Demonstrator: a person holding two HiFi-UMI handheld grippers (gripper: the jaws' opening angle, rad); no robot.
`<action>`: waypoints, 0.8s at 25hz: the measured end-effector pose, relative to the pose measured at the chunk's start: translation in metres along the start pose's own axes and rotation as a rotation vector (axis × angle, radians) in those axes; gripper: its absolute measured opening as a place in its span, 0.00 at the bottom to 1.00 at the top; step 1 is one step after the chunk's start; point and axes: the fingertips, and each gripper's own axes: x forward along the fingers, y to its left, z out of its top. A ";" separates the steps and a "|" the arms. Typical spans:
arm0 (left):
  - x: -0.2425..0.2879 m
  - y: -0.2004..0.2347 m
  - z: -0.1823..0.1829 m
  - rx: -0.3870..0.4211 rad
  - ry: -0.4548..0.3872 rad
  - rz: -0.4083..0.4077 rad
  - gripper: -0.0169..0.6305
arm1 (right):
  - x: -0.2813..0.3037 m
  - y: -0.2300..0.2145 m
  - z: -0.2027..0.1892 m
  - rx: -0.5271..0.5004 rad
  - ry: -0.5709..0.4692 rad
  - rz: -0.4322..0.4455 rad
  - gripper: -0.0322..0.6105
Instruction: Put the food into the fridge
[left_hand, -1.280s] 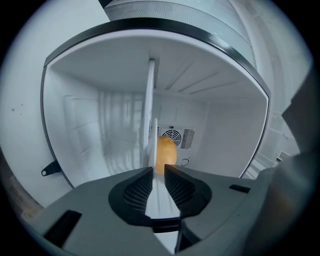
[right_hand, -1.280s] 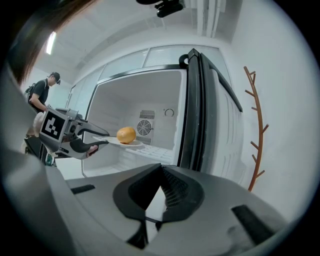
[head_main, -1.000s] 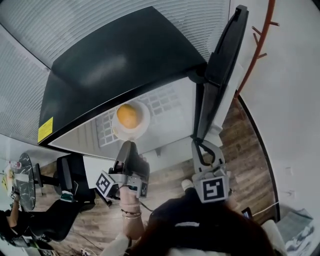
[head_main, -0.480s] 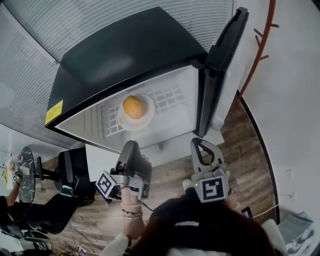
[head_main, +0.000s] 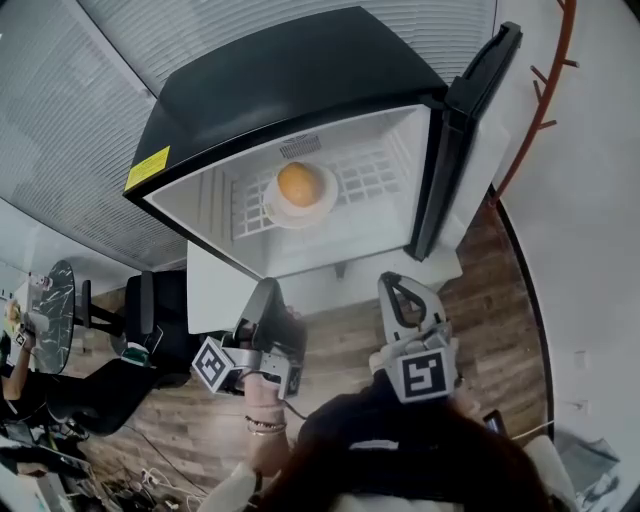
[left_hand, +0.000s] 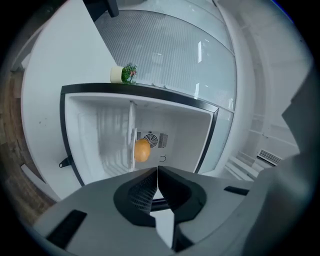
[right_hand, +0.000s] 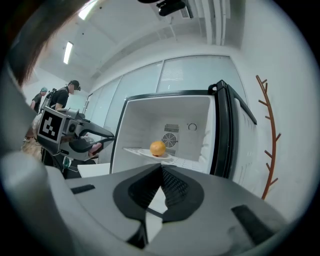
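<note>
An orange (head_main: 300, 184) lies on a white plate (head_main: 322, 208) on the wire shelf inside the open black fridge (head_main: 290, 90). The same orange (left_hand: 142, 150) (right_hand: 157, 148) shows in both gripper views, well ahead of the jaws. My left gripper (head_main: 268, 290) hangs below the fridge opening, shut and empty, tips pressed together (left_hand: 156, 169). To its right my right gripper (head_main: 393, 282) is also shut with nothing in it (right_hand: 161, 166), near the foot of the open door (head_main: 470, 130). The left gripper (right_hand: 75, 135) shows in the right gripper view too.
The fridge door stands open at the right. A red-brown coat stand (head_main: 545, 90) rises beside it. A small potted plant (left_hand: 123, 74) sits on the fridge top. A black chair (head_main: 150, 320) and a round table (head_main: 45, 330) are at left; people (right_hand: 65, 100) stand behind.
Both grippers have drawn back from the fridge, so the gap to the plate has grown. The orange and plate stay on the shelf. The right gripper has come away from the door's lower edge.
</note>
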 end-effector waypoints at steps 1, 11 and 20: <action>-0.006 -0.003 0.001 0.002 -0.005 -0.004 0.02 | -0.002 0.005 0.002 -0.001 -0.004 0.006 0.05; -0.066 -0.031 -0.011 0.034 -0.018 -0.021 0.02 | -0.042 0.046 0.018 -0.010 -0.019 0.037 0.05; -0.129 -0.046 -0.029 0.085 -0.030 -0.007 0.03 | -0.086 0.084 0.021 0.019 -0.014 0.075 0.05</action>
